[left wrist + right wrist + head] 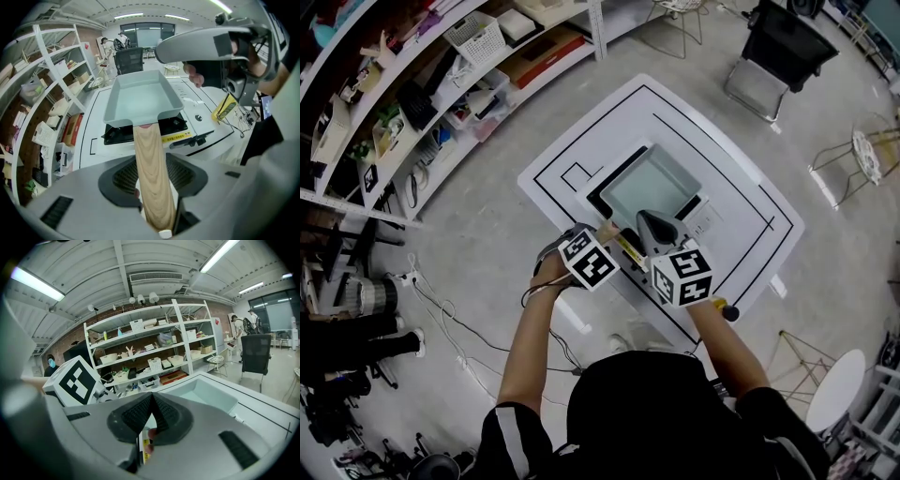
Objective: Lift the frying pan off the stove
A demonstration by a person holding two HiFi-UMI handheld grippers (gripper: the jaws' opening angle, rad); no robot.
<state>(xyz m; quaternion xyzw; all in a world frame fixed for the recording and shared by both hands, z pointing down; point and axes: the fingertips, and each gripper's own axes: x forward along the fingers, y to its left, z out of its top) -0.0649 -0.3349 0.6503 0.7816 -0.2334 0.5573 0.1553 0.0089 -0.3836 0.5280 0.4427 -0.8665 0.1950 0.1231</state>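
**Operator:** Where's the pan?

**Spotter:** The pale grey-green square frying pan (649, 183) sits on the black gas stove (117, 133), in the middle of the white table with black lines (741, 187). Its light wooden handle (149, 145) sticks out over the stove's near edge, straight towards you.

**Operator:** And my left side?

**Spotter:** Your left gripper (153, 172) points steeply down over that handle. The jaws stand wide and the wood runs lengthwise between the two dark ribbed pads. You haven't clamped it. A thin sliver of white shows between the handle and the pad on the left of the left gripper view. On the other side the wood lies right against the pad, and I can't tell whether it presses there.

**Operator:** My right?

**Spotter:** Your right gripper (151, 397) has its jaws brought together, the tips meeting in a point with nothing caught between them. From your head view it hangs just beside the handle on your right, near the pan's closest corner. I can't tell whether it touches the pan. In the right gripper view, the pan's pale basin lies just past those closed tips, with your left gripper's black-and-white marker cube (75, 380) off to the left.

**Operator:** Anything else near?

**Spotter:** A yellow label strip (177, 137) runs along the stove's front edge, right of the handle.
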